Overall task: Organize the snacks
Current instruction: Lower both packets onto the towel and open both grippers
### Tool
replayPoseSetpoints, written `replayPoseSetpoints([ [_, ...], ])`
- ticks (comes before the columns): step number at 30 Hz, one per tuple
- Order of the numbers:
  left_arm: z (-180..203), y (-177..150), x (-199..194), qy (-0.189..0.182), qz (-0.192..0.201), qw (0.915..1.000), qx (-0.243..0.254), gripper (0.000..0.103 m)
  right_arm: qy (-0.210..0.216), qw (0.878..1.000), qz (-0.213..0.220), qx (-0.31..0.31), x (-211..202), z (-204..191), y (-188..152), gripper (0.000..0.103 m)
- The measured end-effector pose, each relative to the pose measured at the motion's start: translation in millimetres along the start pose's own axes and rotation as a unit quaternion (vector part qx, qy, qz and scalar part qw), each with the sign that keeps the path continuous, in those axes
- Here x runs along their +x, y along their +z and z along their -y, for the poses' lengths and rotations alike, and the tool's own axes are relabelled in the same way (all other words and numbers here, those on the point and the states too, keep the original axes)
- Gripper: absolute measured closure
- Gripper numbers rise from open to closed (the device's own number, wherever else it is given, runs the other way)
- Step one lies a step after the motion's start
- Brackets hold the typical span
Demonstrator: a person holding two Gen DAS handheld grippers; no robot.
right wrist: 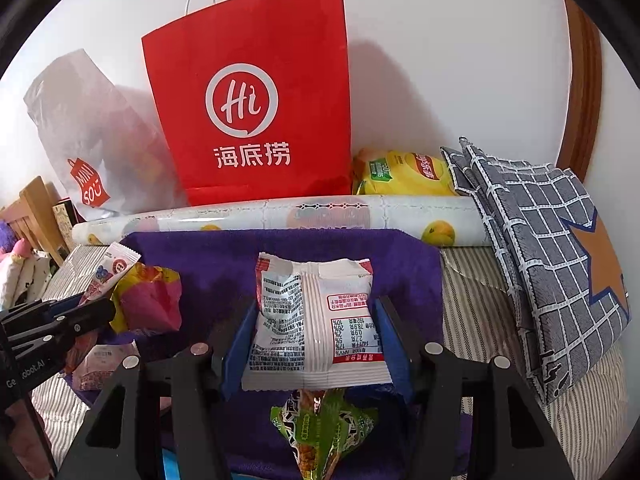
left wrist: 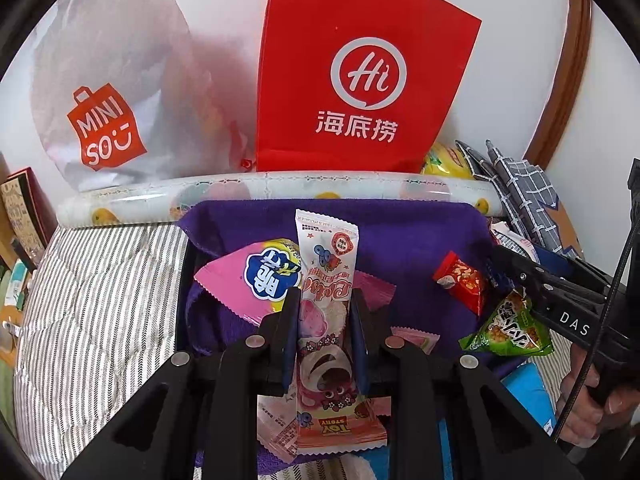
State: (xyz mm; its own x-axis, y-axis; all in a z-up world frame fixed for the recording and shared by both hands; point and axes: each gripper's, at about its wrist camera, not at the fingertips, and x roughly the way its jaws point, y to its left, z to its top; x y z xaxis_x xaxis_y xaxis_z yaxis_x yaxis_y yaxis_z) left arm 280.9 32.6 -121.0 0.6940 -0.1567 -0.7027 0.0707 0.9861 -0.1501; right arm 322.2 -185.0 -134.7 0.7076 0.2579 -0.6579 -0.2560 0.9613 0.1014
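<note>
1. snacks are spread over a purple cloth that is draped across a dark container on a striped bed cover.
2. the left gripper is clenched on a long pink strawberry-bear wrapper, which is pinched at its middle between the blue pads and stands lengthwise along the fingers, above the cloth.
3. just left of that wrapper, a pink packet with a blue-and-white round label is seen lying on the cloth.
4. a small red candy packet is seen to the right on the cloth, and a green triangular packet lies near it, under the other tool's fingers.
5. the right gripper is closed on a white packet with printed nutrition text, held flat between the blue fingers above the cloth.
6. below the white packet, the green triangular packet is shown lying on the purple cloth.
7. behind the cloth a rolled fruit-print sheet is laid crosswise; behind it a red paper bag and a white miniso bag are stood against the wall.
8. a yellow chip bag is wedged beside the red bag, and a grey checked pillow is set at the right.
</note>
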Motion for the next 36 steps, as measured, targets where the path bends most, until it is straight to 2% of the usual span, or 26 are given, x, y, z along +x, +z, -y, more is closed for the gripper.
replayPoseSetpoints([
  [5,1,-1,3,0.000,-0.006,1.0000,0.002,0.080,-0.008,1.000,-0.010,0.003,5,1,0,0.046],
  [14,5,-3,7,0.002,-0.011,0.9999,0.010,0.079,-0.027,1.000,-0.001,-0.013,1,-6,-2,0.047],
  [32,6,-5,11,-0.006,-0.017,0.9997,0.013,0.079,-0.007,1.000,0.021,-0.005,-11,-2,0,0.047],
  [35,7,-5,11,-0.006,-0.017,0.9997,0.013,0.073,-0.005,1.000,0.020,-0.002,-11,-1,1,0.047],
  [36,6,-4,11,-0.007,-0.018,0.9997,0.012,0.069,-0.005,1.000,0.020,-0.001,-11,-1,0,0.047],
])
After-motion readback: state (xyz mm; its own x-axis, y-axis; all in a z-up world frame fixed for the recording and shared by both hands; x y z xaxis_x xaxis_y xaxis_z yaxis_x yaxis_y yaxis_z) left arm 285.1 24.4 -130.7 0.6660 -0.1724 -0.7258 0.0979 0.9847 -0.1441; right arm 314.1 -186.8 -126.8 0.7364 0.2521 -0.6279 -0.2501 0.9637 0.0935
